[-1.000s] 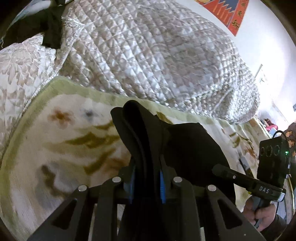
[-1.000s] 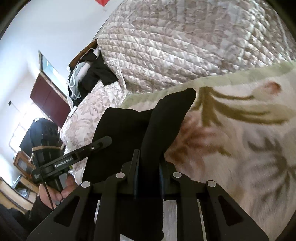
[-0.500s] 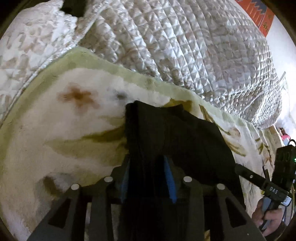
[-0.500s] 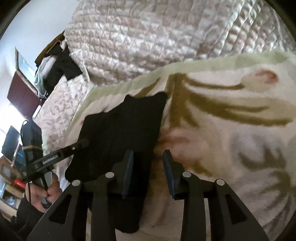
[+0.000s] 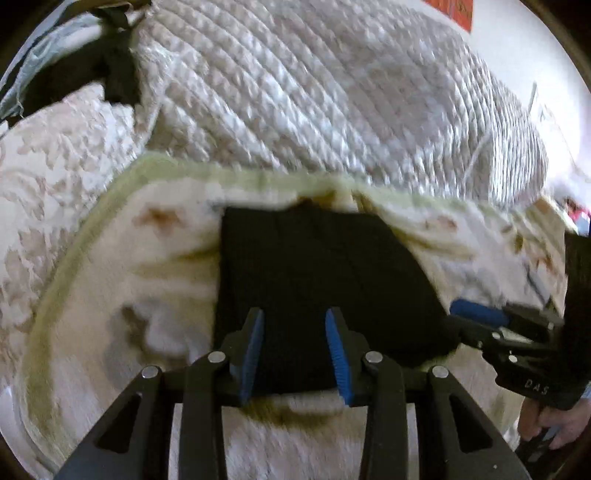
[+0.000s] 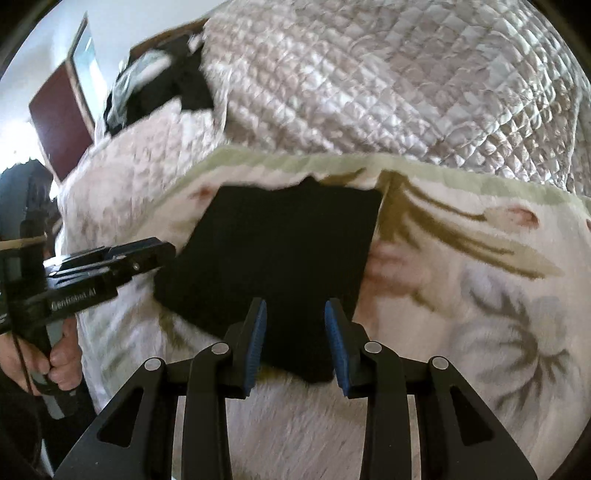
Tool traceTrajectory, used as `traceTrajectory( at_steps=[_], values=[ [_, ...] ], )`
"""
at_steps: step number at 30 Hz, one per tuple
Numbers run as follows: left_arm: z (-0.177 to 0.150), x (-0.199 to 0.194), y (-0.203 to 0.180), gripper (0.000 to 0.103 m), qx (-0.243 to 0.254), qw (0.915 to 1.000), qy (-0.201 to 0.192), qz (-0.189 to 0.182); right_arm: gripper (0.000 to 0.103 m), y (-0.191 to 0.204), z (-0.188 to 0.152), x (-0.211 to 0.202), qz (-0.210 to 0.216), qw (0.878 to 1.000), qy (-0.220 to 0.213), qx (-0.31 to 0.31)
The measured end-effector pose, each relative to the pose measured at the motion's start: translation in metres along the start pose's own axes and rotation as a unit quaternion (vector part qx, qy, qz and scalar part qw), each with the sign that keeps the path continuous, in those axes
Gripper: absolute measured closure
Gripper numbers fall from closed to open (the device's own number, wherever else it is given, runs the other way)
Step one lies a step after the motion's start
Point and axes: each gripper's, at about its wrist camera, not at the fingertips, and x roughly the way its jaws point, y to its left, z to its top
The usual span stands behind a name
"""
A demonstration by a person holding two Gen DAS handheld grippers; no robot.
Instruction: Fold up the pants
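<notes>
The black pants (image 5: 314,280) lie folded into a flat rectangle on the floral blanket (image 5: 122,295); they also show in the right wrist view (image 6: 280,251). My left gripper (image 5: 294,317) is open and empty, just off the fold's near edge on its left half. My right gripper (image 6: 294,308) is open and empty at the near right corner of the fold. Each gripper shows in the other's view: the right one (image 5: 476,314) beside the fold's right edge, the left one (image 6: 155,251) beside its left edge.
A quilted silver-grey comforter (image 5: 332,96) is heaped behind the blanket. Dark clothes (image 6: 177,88) lie at the far left on a patterned bedspread (image 6: 140,158). A dark red door (image 6: 59,122) and a red wall hanging (image 5: 454,11) are in the background.
Both grippers were shut on the raised black fabric a second ago. They have lowered it onto the blanket, opened, and pulled back toward me, leaving the pants flat.
</notes>
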Motion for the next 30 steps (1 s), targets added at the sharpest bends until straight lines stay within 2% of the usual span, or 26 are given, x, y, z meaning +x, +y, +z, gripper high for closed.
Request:
traceTrajectory(
  at_steps=[2,5,9,14,21,26,28,30],
  values=[
    [-0.012,0.009,-0.004,0.064,0.016,0.9997,0.009,0.014,0.069,0.004,-0.011,0.009,-0.021,0.999,0.017,-0.022],
    [-0.012,0.005,-0.008,0.064,0.024,0.9994,0.005,0.025,0.069,0.004,-0.012,0.007,-0.026,0.999,0.018,-0.021],
    [-0.007,-0.008,-0.009,0.064,0.004,0.9994,0.009,0.032,0.069,0.009,-0.008,-0.009,-0.024,0.999,0.011,-0.023],
    [-0.016,-0.025,-0.014,0.064,-0.014,0.9991,0.011,0.039,0.069,0.015,-0.015,-0.033,-0.017,1.0,0.0,-0.013],
    [-0.023,-0.038,-0.026,0.064,-0.016,0.999,0.009,0.041,0.069,0.021,-0.02,-0.045,-0.016,1.0,-0.007,-0.008],
    [-0.006,-0.024,-0.036,0.064,-0.009,0.9987,-0.013,0.049,0.069,0.019,-0.015,-0.035,-0.037,0.999,-0.011,-0.001],
    [-0.002,-0.012,-0.038,0.064,-0.007,0.9989,-0.007,0.045,0.069,0.015,-0.013,-0.028,-0.04,0.999,-0.01,0.004],
    [-0.005,0.008,-0.04,0.064,-0.001,0.9986,0.017,0.05,0.07,0.011,-0.013,-0.018,-0.046,0.999,0.0,0.005]
  ],
)
